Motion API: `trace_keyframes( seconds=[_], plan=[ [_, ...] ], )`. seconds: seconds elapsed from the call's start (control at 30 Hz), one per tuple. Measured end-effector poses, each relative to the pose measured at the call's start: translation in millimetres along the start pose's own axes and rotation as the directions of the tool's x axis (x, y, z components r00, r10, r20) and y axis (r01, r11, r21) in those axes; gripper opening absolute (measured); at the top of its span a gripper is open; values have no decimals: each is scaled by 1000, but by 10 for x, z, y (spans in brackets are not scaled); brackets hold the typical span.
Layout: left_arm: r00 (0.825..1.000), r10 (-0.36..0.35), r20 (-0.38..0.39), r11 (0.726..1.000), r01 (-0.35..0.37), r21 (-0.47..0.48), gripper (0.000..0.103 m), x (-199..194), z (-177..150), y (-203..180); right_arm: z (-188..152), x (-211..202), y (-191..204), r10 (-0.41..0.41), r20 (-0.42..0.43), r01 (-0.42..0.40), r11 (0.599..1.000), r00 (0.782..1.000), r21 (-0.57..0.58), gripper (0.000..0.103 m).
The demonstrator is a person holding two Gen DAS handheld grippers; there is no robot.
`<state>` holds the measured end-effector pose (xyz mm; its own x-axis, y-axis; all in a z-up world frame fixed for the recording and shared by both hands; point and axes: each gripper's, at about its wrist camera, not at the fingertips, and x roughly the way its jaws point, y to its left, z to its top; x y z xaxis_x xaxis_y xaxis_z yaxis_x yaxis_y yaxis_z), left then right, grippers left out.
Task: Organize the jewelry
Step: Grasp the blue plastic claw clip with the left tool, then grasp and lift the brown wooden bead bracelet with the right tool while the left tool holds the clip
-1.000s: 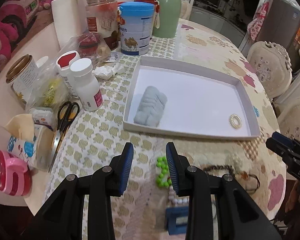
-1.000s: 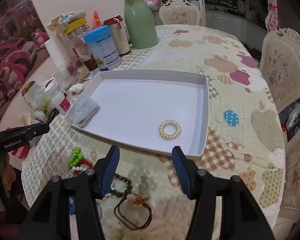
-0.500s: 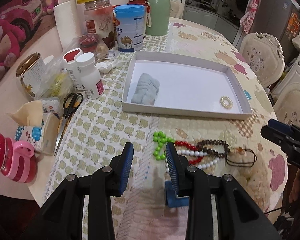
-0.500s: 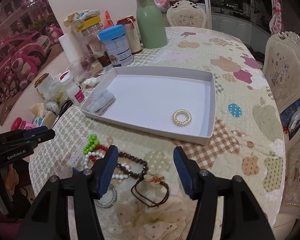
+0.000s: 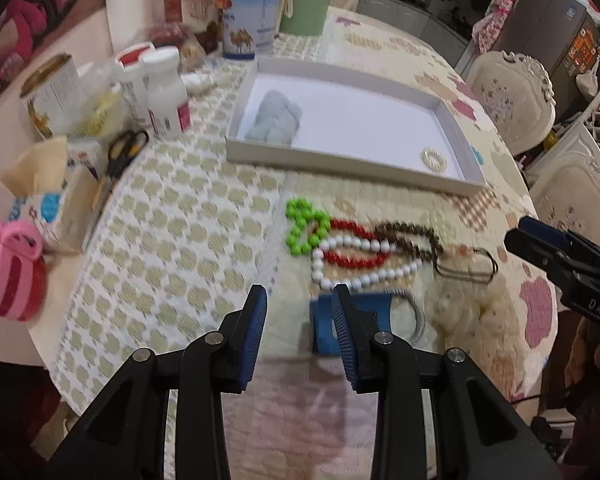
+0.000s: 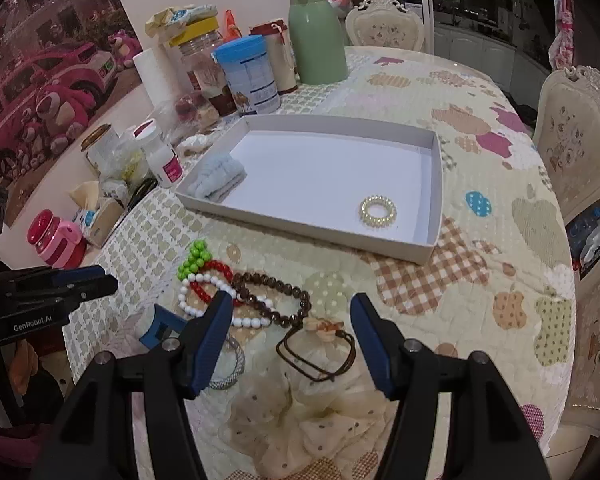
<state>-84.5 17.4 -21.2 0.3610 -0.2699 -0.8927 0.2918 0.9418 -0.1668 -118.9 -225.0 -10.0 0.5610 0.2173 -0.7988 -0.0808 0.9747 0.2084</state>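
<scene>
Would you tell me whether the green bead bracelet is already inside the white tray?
No, the green bead bracelet lies on the tablecloth outside the white tray.

In the left wrist view, the flat blue plastic piece (image 5: 350,322) lies partly behind the right finger of the black left gripper (image 5: 300,320), so its outline cannot be told. The silver mesh bangle (image 6: 230,364) is half hidden behind the left finger of the right gripper (image 6: 292,332). The cream dotted fabric scrunchie (image 6: 300,412) runs under both fingers. Labels on the white pill bottles (image 5: 166,92), ahead and left of the fingers, are blurred.
</scene>
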Motion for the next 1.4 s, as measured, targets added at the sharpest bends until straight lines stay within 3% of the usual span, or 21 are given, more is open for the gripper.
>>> trace_keyframes(
  seconds=[0.23,0.47,0.73,1.0,1.3,1.33,1.37,1.4],
  plan=[
    [995,-83,-63,997,83,5,33,93,-129,-63,-87,50,-11,-2,-30,2,1000,1000,-4,64],
    [976,-181,-121,983,175,-65,33,265,-160,-40,-133,114,40,6,-51,-7,1000,999,-17,64],
    [965,-203,-168,977,188,-99,33,495,-119,-29,-91,187,98,27,-59,-29,999,998,-36,64],
    [968,-149,-201,987,134,-84,33,644,-50,-60,56,510,82,-2,-91,-6,996,996,-88,63],
    [963,-147,-224,987,129,-92,31,755,-57,-78,93,1140,76,-63,-214,22,981,975,-191,33],
    [963,-150,-222,987,133,-89,30,754,-58,-88,82,1138,86,-72,-195,30,978,978,-208,29],
    [964,-148,-220,988,133,-85,30,750,-59,-88,77,1127,95,-66,-181,26,976,981,-218,15],
    [965,-147,-215,988,132,-83,28,746,-60,-88,76,1142,89,-57,-193,14,977,980,-214,10]
  ],
)
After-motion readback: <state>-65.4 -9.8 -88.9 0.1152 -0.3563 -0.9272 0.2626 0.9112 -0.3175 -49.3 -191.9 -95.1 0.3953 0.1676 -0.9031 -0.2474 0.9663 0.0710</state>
